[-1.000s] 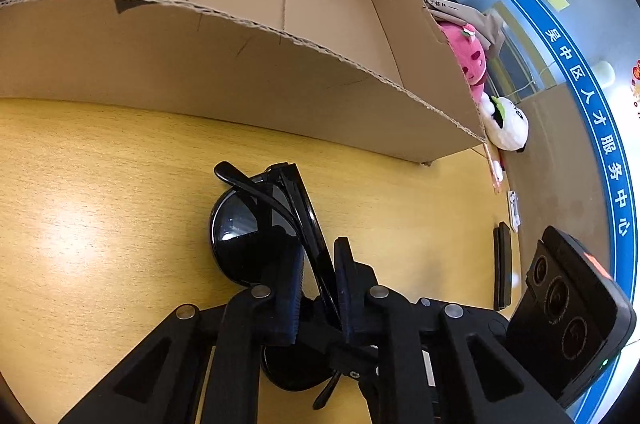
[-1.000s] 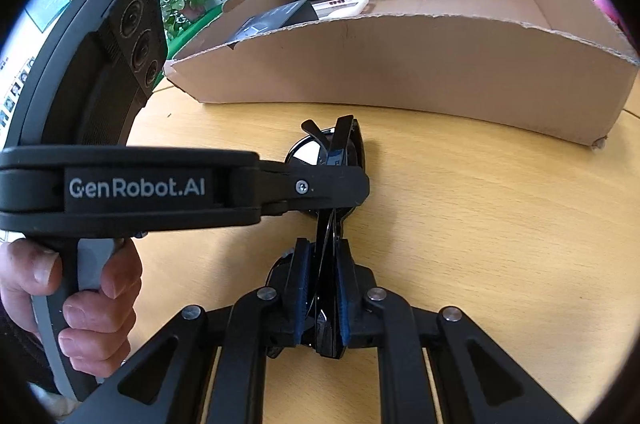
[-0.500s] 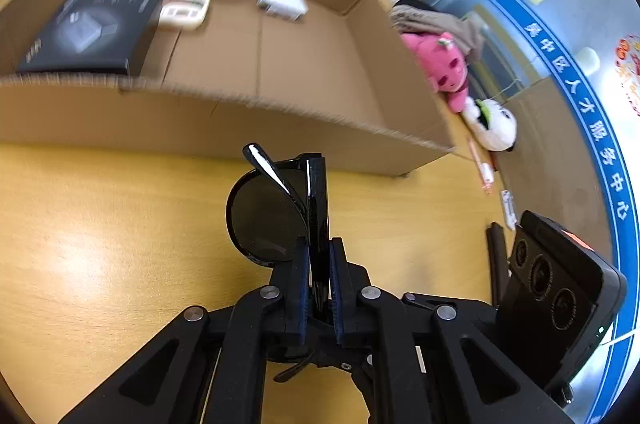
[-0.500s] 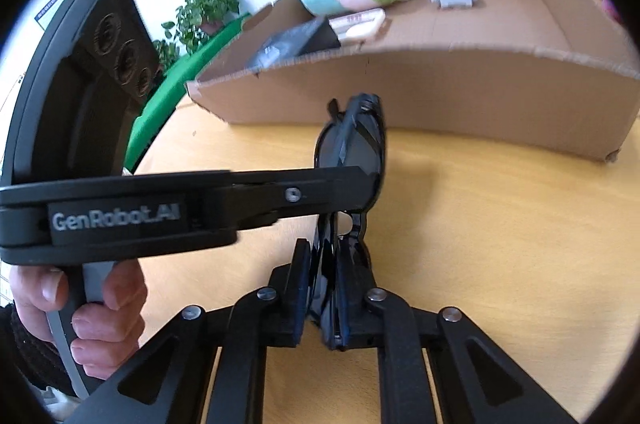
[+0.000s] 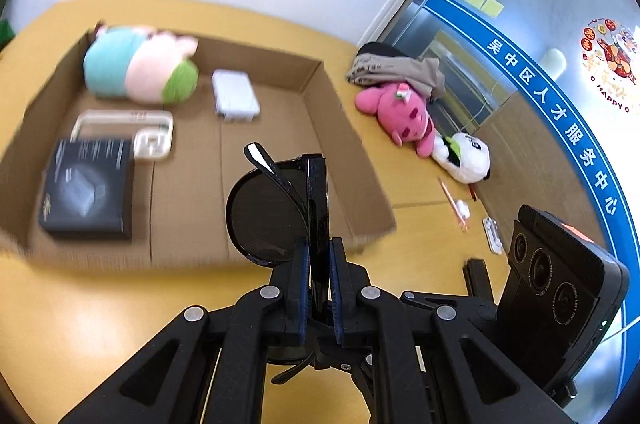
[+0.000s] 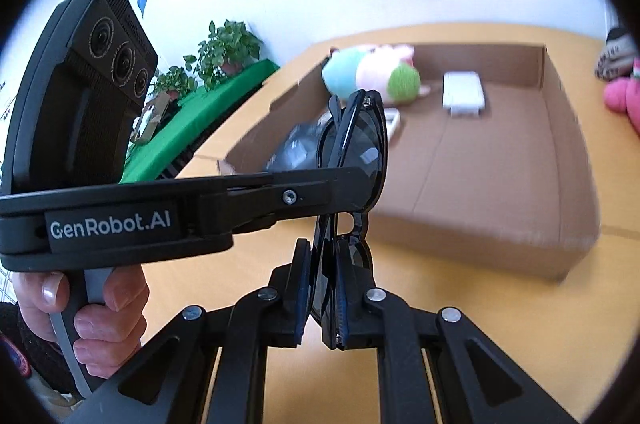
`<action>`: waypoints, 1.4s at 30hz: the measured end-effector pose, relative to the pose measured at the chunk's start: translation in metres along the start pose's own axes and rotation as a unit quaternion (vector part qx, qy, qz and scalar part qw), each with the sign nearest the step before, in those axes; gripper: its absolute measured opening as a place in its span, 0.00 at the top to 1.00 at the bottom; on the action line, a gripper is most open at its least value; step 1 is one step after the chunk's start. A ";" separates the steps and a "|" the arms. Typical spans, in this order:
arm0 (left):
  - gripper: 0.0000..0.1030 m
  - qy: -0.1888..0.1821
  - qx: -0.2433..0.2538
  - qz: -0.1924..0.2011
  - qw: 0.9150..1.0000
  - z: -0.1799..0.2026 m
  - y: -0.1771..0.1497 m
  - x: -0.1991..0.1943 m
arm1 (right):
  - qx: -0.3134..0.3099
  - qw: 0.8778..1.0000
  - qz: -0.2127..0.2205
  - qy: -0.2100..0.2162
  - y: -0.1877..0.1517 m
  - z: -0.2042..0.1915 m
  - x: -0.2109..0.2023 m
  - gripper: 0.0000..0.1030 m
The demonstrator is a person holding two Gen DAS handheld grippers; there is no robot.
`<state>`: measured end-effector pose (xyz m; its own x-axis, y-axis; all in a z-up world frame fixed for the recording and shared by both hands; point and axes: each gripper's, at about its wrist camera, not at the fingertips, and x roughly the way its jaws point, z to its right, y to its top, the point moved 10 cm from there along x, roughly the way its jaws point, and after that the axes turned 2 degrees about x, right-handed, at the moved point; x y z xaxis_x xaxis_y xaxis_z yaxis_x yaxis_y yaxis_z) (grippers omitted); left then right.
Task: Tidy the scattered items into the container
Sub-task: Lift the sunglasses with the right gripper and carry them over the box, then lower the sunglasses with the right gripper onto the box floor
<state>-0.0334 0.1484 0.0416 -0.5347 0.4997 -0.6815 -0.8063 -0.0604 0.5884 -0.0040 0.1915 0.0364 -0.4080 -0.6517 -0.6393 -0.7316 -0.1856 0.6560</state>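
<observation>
I have the folded sunglasses (image 5: 276, 216) pinched in both my left gripper (image 5: 319, 288) and right gripper (image 6: 323, 288), held up in the air just short of the box (image 5: 348, 143). I judge this the carry step. Next I must bring them over the near wall onto bare cardboard, then let go.

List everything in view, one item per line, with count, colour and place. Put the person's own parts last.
sunglasses: 1, black, folded, held above the table
cardboard box: 1, brown, on the table
round plush: 1, teal, pink and green, in the box
white device: 1, in the box
black box: 1, in the box
cream case: 1, in the box
pink plush: 1, outside the box
panda plush: 1, white, beside the pink plush
table: 1, yellow wood
left gripper: shut on sunglasses
right gripper: shut on sunglasses
</observation>
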 end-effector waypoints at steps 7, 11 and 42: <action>0.92 0.012 0.013 -0.009 1.000 -0.004 0.073 0.025 | 0.013 1.000 0.008 0.013 0.069 0.028 0.013 0.90; 0.92 0.019 0.008 -0.040 0.999 -0.017 0.099 0.060 | 0.039 0.999 -0.013 0.028 0.096 0.056 0.037 0.90; 0.70 0.059 -0.053 -0.202 0.976 -0.081 0.064 0.204 | 0.222 0.956 -0.191 0.035 0.060 0.165 0.155 0.65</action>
<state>-0.2146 0.1769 -0.0948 -0.1888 0.3987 -0.8975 -0.9756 0.0278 0.2176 -0.2017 0.2003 -0.0894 -0.0386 -0.6483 -0.7604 -0.9857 -0.1004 0.1356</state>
